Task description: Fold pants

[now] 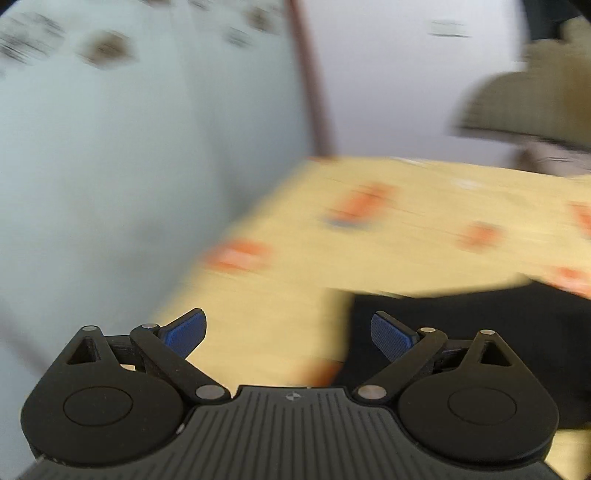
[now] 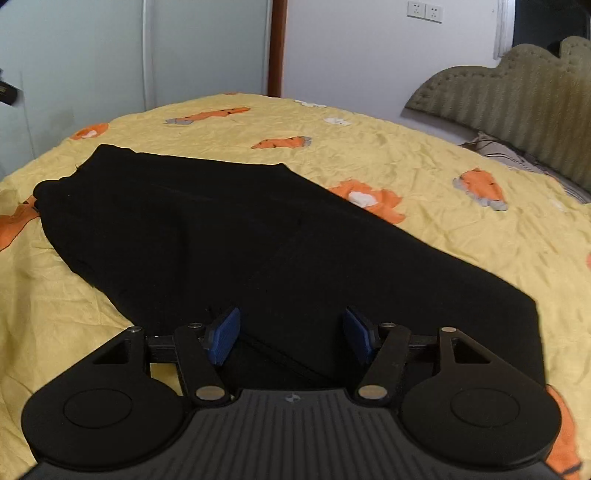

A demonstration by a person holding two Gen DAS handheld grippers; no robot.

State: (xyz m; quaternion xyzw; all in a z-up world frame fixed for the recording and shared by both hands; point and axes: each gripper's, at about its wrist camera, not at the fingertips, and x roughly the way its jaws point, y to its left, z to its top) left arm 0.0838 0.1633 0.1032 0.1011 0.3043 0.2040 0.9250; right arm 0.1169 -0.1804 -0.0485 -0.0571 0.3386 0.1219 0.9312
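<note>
While left claw (image 1: 288, 334) gapes over blurred bedspread (image 1: 406, 236), right claw (image 2: 291, 334), apart, shows folded pants (image 2: 236, 229) whole.

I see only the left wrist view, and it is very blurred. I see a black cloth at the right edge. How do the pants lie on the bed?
Observer: In the right wrist view, the black pants lie flat across the yellow bedspread, already folded leg over leg.
Operator: Is the right gripper holding them?
Observer: No. The right gripper is open above the near part of the pants, with nothing pinched between its blue pads.
Operator: What is behind the bed?
Observer: A padded olive headboard at the far right, and a wall socket above.
</note>
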